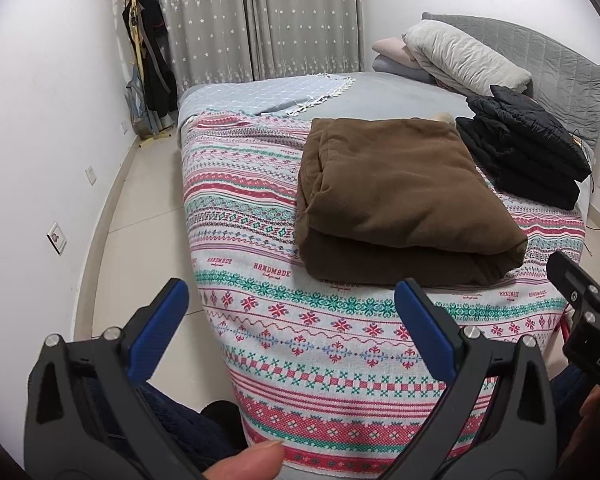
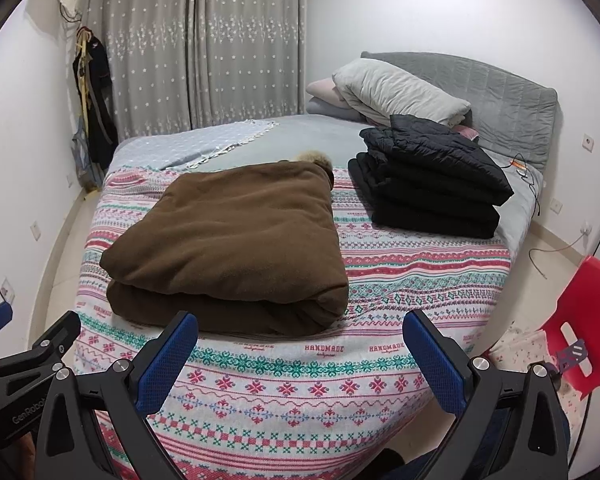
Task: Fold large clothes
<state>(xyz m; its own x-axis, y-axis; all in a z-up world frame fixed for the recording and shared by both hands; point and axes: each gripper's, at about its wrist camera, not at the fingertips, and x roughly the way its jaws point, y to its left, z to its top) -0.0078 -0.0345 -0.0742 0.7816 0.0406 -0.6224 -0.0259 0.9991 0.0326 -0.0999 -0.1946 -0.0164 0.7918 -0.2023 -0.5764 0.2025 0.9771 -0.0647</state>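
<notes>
A brown coat lies folded into a thick square on the patterned bedspread; it also shows in the right wrist view, with a pale fur trim at its far edge. A folded black puffer jacket is stacked behind it to the right, also in the right wrist view. My left gripper is open and empty, held near the bed's foot, short of the coat. My right gripper is open and empty, just short of the coat's near fold.
Grey pillows and folded bedding lean on the grey headboard. A red plastic chair stands right of the bed. Dark clothes hang on a rack by the curtain. Pale tiled floor runs along the left.
</notes>
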